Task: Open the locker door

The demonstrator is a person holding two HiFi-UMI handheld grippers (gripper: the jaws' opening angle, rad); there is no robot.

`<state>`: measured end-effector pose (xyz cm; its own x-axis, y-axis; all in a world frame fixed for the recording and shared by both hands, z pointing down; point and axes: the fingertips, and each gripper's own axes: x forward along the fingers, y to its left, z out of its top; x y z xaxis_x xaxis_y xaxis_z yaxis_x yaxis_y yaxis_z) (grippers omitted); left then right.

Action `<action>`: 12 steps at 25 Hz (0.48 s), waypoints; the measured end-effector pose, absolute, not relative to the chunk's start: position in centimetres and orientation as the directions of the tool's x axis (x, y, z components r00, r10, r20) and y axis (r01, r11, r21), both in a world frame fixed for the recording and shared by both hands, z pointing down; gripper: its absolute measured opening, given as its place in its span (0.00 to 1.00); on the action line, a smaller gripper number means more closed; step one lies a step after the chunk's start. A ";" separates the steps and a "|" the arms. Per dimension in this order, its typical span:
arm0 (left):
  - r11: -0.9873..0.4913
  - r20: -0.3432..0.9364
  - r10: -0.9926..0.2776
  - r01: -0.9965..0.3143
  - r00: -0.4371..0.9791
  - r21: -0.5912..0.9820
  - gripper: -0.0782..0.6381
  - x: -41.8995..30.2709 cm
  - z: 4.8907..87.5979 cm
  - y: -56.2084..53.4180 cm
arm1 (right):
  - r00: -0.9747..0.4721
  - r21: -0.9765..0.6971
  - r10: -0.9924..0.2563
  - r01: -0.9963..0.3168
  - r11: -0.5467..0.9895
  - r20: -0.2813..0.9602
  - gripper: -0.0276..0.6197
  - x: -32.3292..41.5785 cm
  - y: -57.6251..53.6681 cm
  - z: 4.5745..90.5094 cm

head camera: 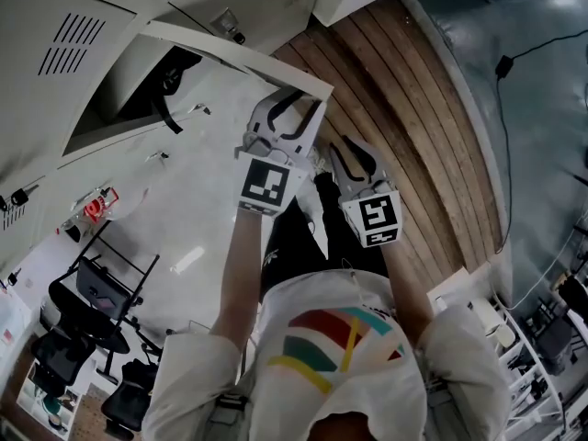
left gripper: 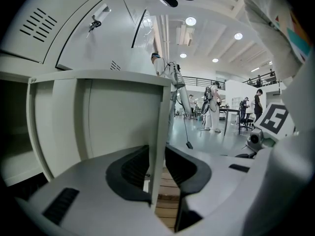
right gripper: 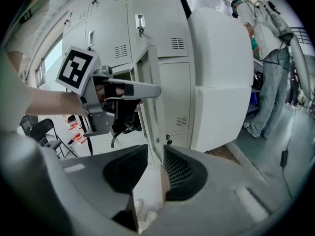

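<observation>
Gripping open locker door (head camera: 230, 58) edge, frame centre: left claw (left gripper: 157, 173) clamped near top corner, right claw (right gripper: 150, 171) clamped lower down.

Your head camera looks steeply down past your chest and forearms onto the left hand-held gripper (head camera: 292, 108), the right hand-held gripper (head camera: 354, 159), the top edge of the locker door (head camera: 241, 56) and the plank floor (head camera: 413, 118). The left gripper view sits just behind its own jaws and faces along them, very close to the door's edge, with the hall beyond. The right gripper view does the same from beside it. All three share that door edge, and each gripper view catches the other hand-held gripper.
</observation>
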<state>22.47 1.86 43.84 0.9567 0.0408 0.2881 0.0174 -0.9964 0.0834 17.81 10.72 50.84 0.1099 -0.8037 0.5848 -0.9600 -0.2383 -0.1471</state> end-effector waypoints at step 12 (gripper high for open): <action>-0.994 0.317 0.008 -0.026 0.948 0.104 0.32 21.3 45.0 1.3 | 0.087 -0.150 -0.805 -0.965 -0.214 0.587 0.19 17.2 10.3 51.0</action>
